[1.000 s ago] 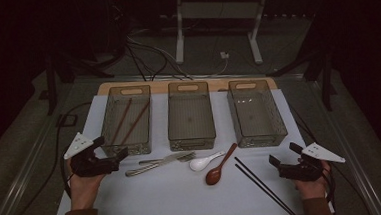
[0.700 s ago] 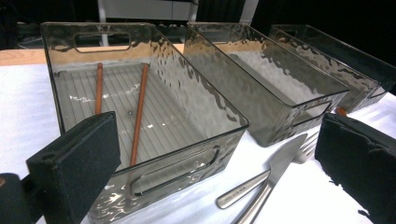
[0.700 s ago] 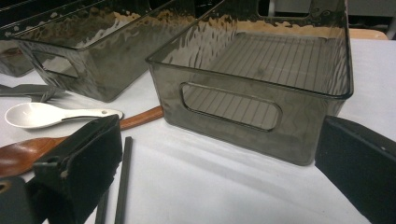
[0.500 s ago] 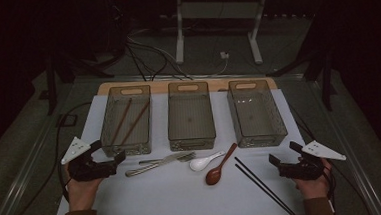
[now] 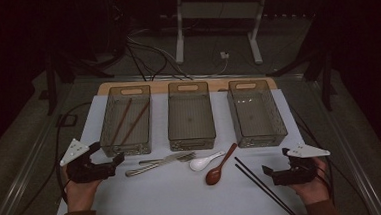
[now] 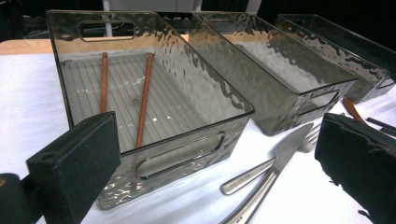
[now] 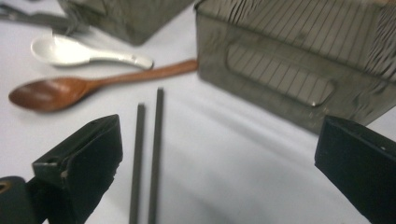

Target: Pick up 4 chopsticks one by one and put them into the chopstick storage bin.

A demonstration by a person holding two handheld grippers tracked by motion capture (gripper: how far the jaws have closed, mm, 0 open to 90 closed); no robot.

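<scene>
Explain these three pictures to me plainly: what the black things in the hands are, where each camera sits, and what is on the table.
A person sits at a table with a hand-held tool in each hand: the left gripper and the right gripper. Each has two black jaws that pinch things. Both stand open and hold nothing.

The high view looks down from above the person. The other two pictures come from small cameras riding on each gripper, looking out between its jaws.

On the white table cover stand three clear bins. The left bin holds two brown chopsticks; the middle bin and right bin look empty. In front lie a metal fork and knife, a white spoon, a wooden spoon and black chopsticks, nearest the right gripper.
</scene>
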